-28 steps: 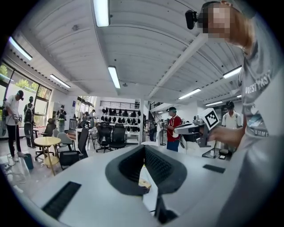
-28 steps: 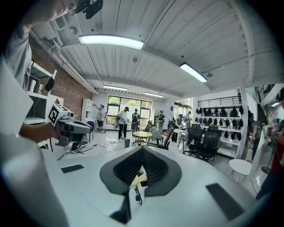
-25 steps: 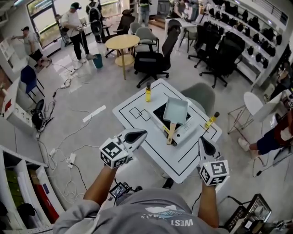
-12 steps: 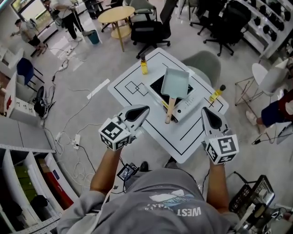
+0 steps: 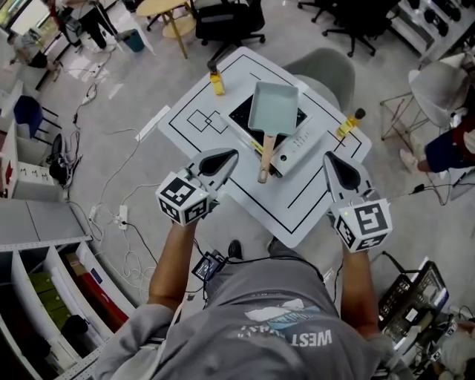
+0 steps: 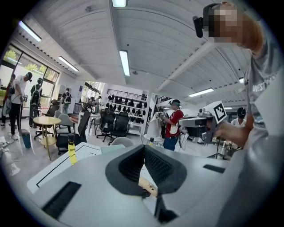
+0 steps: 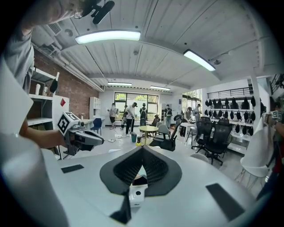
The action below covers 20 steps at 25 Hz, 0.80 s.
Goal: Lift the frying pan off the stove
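Closed left tongs [image 6: 144, 150] hide most of the pan handle [image 6: 148, 187]

Open-plan office/lab: rolling chairs [image 5: 223, 18], floor cables [image 5: 124, 215], wall gear racks [image 7: 233, 104], line-marked test table [image 5: 312, 200].

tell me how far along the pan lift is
Done: nothing yet; the frying pan sits flat on the stove. In hand: the left gripper and right gripper hover by the table's near edges, short of the pan, jaws together and empty. Left: open a gripper, take the wooden handle, which points toward the person, and raise the pan clear.
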Tool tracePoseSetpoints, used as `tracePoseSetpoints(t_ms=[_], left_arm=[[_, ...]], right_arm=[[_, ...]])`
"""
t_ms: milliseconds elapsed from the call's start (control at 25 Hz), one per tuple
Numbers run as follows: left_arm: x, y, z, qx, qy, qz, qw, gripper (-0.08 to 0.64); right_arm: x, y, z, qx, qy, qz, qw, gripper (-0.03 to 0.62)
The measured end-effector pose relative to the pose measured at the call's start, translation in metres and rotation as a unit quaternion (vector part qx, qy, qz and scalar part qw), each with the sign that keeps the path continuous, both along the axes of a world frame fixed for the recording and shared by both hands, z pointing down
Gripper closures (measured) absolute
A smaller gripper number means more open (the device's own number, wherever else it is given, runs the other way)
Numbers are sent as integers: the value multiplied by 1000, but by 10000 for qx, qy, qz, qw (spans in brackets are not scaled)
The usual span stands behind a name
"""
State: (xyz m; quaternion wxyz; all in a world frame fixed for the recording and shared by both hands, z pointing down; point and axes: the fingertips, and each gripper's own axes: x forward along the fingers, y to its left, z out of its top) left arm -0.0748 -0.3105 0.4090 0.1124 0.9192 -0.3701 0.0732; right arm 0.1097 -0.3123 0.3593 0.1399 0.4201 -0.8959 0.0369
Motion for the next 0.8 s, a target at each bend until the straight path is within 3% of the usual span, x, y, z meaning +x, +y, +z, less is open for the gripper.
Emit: tracePoseSetpoints(t_ms=[280,800], left_arm=[[12,-20,41,-520,45,63,9986,561],[30,-53,112,-1469,634,105,9871,532]], right_arm=[[8,-7,18,-199,10,36,9998,582],[25,-17,48,-481,2,119,9988,581]])
